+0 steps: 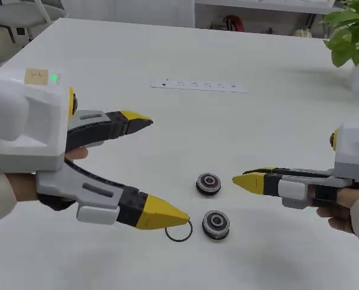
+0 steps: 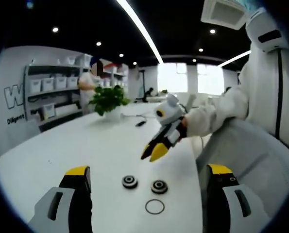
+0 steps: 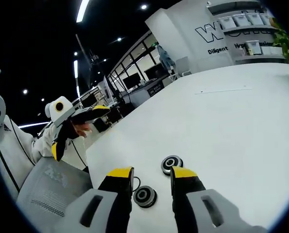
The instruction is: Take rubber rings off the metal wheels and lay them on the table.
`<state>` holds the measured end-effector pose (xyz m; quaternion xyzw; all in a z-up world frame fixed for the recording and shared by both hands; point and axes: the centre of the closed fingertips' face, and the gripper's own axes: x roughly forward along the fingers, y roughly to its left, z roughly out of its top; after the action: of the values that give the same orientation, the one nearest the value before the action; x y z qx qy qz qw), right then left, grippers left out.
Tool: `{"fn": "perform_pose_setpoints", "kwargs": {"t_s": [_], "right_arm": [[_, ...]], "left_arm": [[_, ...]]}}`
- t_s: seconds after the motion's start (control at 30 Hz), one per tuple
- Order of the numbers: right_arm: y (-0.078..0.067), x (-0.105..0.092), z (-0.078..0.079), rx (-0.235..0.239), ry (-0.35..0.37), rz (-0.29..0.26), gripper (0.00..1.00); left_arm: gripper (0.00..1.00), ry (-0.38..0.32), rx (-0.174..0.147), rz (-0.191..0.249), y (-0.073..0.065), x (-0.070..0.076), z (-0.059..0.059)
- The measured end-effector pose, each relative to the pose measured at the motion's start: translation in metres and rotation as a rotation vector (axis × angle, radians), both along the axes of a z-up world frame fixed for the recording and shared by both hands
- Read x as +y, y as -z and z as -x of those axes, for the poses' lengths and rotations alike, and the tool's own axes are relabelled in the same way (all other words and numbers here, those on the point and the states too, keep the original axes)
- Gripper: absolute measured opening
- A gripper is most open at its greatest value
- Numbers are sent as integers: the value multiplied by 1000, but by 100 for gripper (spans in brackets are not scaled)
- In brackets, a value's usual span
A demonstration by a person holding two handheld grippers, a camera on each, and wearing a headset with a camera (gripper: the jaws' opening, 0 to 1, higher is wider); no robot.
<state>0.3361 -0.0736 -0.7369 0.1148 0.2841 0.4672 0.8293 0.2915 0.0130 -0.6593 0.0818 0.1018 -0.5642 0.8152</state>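
Two small metal wheels lie on the white table, one farther away and one nearer, each with dark rubber around its hub. A loose black rubber ring lies flat beside the near wheel. My left gripper is wide open, and its lower yellow tip hovers just above that ring. In the left gripper view the wheels and the ring sit between the jaws. My right gripper points at the far wheel from the right, its jaws narrowly apart and holding nothing. Both wheels lie just ahead of it.
A white power strip lies across the table's far middle. A potted plant stands at the far right corner. A chair is beyond the far left edge. A person stands by distant shelves.
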Motion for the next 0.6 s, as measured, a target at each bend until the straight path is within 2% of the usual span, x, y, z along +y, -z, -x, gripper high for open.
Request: {"fn": "perform_pose_setpoints", "kwargs": {"t_s": [0.13, 0.33, 0.47, 0.6], "right_arm": [[7, 6, 9, -12, -64, 47, 29], [16, 10, 19, -27, -130, 103, 32], [21, 10, 23, -29, -157, 126, 33], [25, 11, 27, -19, -180, 125, 35]], "left_arm": [[100, 9, -44, -22, -14, -3, -7], [98, 41, -90, -39, -29, -16, -18], [98, 73, -98, -37, -30, -28, -20], [96, 96, -99, -58, -24, -38, -25]]}}
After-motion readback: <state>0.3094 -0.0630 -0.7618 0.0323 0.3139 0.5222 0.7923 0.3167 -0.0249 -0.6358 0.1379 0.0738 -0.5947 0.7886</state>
